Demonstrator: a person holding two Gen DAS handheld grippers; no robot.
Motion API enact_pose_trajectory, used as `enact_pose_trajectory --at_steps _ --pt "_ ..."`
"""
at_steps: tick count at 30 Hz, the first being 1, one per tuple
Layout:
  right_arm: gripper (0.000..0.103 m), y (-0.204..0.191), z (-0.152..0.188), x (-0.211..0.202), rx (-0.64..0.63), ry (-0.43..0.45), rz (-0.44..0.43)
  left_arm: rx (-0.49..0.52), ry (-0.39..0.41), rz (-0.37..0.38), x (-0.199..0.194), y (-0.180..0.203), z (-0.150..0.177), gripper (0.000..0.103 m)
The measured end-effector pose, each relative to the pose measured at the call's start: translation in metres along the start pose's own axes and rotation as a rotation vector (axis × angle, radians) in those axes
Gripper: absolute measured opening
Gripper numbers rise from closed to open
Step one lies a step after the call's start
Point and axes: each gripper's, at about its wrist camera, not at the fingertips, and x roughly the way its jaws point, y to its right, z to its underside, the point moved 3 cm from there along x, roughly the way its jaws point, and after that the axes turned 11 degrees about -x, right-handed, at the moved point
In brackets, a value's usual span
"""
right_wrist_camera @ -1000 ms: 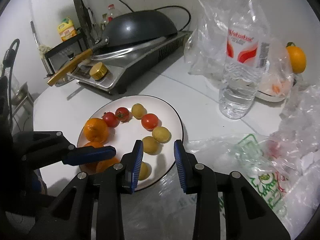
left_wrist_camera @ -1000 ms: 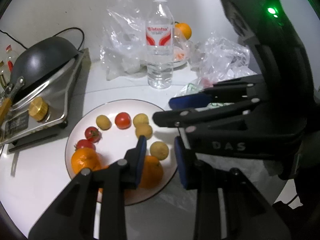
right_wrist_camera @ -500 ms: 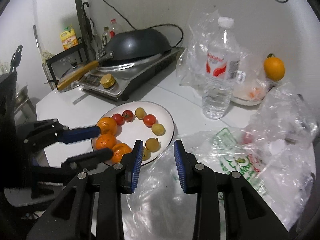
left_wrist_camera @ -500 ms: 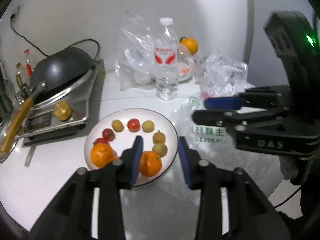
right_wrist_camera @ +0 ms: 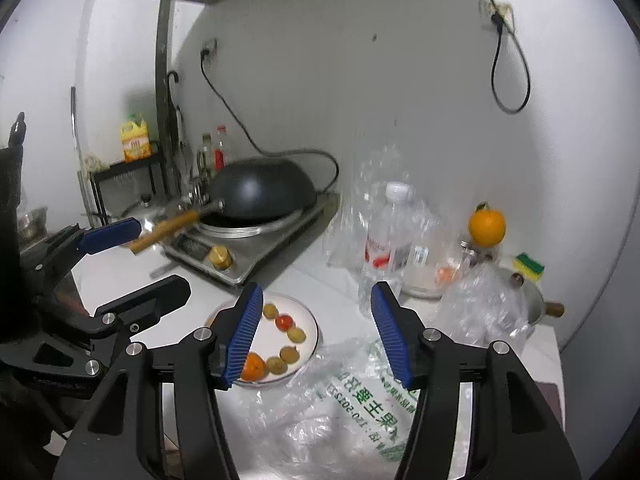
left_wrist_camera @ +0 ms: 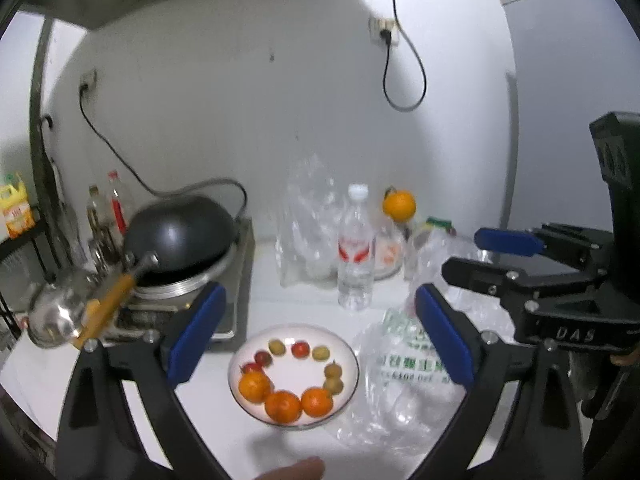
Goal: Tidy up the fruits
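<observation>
A white plate [left_wrist_camera: 298, 330] on the white counter holds a ring of fruit: three oranges [left_wrist_camera: 282, 406] at the front, red cherry tomatoes [left_wrist_camera: 301, 349] and small yellow-green fruits [left_wrist_camera: 333, 371]. The plate also shows in the right wrist view [right_wrist_camera: 310, 322]. My left gripper [left_wrist_camera: 318, 334] is wide open, empty, high above the plate. My right gripper [right_wrist_camera: 316, 334] is open, empty, raised over the plate's right side. A single orange [left_wrist_camera: 399, 205] sits at the back near the wall.
A black wok [left_wrist_camera: 180, 236] sits on an induction cooker at left. A water bottle [left_wrist_camera: 355, 252] stands behind the plate. Crumpled clear plastic bags [right_wrist_camera: 352, 408] lie right of the plate. A small pot with a sponge [right_wrist_camera: 528, 268] is at far right.
Both grippers pulled up and back from the plate, and both opened wide. The plate and fruit stayed where they were.
</observation>
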Motion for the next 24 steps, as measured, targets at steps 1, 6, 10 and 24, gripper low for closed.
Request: enact_pose_trajectory --at_steps 1,6,10,24 --pt "0.061 0.0 -0.004 -0.006 -0.001 0.014 0.005 -0.001 0.026 -0.007 -0.008 0.002 -0.005 0.097" --pt "0.066 -0.003 -0.018 -0.034 -0.019 0.069 0.033 -0.022 0.126 -0.075 -0.036 0.005 -0.025 0.102" --pt "0.066 -0.001 -0.026 -0.054 -0.017 0.116 0.049 -0.033 0.181 -0.098 -0.057 0.007 -0.036 0.102" --pt "0.067 0.01 -0.028 -0.082 0.004 0.174 0.088 -0.02 0.218 -0.126 -0.077 0.022 -0.041 0.102"
